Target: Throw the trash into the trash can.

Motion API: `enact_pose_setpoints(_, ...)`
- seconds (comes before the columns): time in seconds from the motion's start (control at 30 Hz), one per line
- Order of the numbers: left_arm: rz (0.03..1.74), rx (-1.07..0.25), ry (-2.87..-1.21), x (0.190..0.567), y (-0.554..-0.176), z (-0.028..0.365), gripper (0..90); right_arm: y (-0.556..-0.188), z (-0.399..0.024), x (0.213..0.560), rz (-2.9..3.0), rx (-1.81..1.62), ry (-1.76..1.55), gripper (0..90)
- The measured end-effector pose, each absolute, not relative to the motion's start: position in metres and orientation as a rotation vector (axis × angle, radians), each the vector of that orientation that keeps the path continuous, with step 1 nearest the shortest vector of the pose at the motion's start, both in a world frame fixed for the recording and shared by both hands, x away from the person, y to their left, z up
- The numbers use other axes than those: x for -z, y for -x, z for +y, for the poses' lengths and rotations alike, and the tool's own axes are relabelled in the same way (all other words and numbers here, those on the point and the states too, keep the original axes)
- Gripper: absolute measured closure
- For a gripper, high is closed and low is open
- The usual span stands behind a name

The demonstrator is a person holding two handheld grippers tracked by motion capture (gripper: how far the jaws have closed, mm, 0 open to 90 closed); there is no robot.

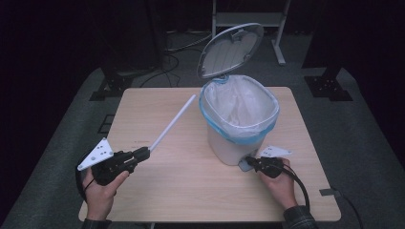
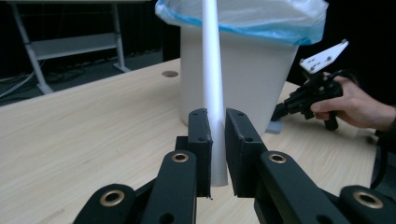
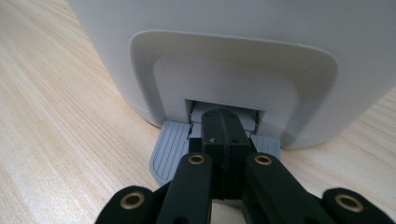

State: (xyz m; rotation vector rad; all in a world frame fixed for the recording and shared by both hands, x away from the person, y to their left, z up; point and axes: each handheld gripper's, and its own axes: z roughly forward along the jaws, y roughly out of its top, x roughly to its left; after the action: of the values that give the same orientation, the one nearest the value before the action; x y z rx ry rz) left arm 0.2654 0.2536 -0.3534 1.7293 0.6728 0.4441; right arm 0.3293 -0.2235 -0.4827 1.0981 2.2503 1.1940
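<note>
Now the left gripper [image 1: 143,153] has its fingers clamped on one end of the tube [image 1: 173,123], whose long axis runs toward one o'clock, its far tip just short of the bin [image 1: 239,138] rim. The right gripper [image 1: 249,162], fingers shut together, presses the pedal [image 3: 170,151], and the lid [image 1: 231,50] stands open.

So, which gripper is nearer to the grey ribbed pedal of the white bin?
Right. The right gripper rests shut on the pedal; the left gripper is across the table.
</note>
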Motion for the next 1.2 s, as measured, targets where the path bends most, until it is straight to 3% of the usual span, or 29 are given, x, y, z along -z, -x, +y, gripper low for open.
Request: enact_pose_setpoints(1.2,0.498,-0.407,-1.697,0.287,-0.287,0.223,80.7,-0.329,-0.223,0.483,2.25,-1.197,-1.099,90.0)
